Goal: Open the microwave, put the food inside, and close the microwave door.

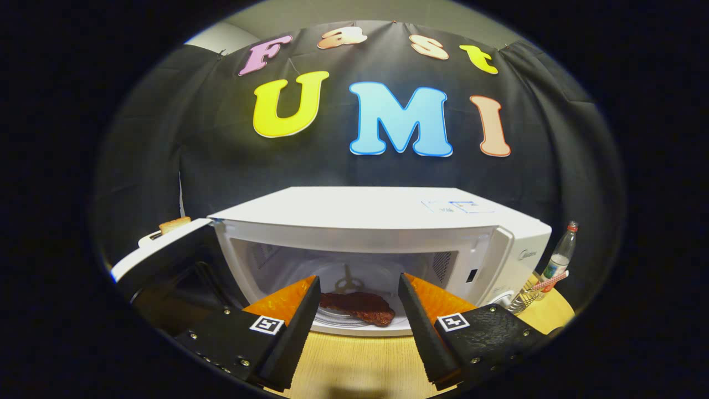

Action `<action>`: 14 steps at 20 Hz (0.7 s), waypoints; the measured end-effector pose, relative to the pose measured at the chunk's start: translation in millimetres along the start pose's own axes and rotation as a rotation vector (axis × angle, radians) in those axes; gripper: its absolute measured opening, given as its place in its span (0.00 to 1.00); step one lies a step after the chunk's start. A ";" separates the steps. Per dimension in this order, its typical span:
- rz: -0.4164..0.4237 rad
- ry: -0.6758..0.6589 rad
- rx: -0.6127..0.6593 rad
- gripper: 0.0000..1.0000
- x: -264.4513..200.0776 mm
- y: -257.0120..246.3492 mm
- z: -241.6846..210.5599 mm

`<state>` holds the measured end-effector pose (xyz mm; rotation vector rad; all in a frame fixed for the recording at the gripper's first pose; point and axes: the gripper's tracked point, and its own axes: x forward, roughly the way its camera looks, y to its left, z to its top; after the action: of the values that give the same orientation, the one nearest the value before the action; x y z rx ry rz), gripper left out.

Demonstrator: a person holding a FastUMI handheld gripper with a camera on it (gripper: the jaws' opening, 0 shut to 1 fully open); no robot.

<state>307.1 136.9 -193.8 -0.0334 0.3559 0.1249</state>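
the claw (359, 288) hangs spread wide over the wooden desk (354, 366), grasping nothing — its two fingers (302, 310) stand well apart with bare desk between them. just ahead of the fingertips, seen through the gap between them, a dark brown slab of food (359, 307) that looks like a steak lies on the turntable plate (332, 320) inside the white microwave (376, 221). the food sits near the front of the cavity, apart from both fingers. the microwave door (160, 260) is swung open to the left. beside the microwave on the right stand a wire rack (526, 299) and, just behind it, a clear bottle (559, 255) with a red cap — both on the desk.
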 end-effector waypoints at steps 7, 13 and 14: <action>0.098 -0.048 0.038 0.86 -100.6 33.7 36.8; 0.222 -0.039 0.096 0.86 -168.9 89.8 36.6; 0.246 -0.043 0.102 0.86 -177.7 99.6 37.9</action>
<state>142.2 217.2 -97.2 0.1143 0.3223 0.3505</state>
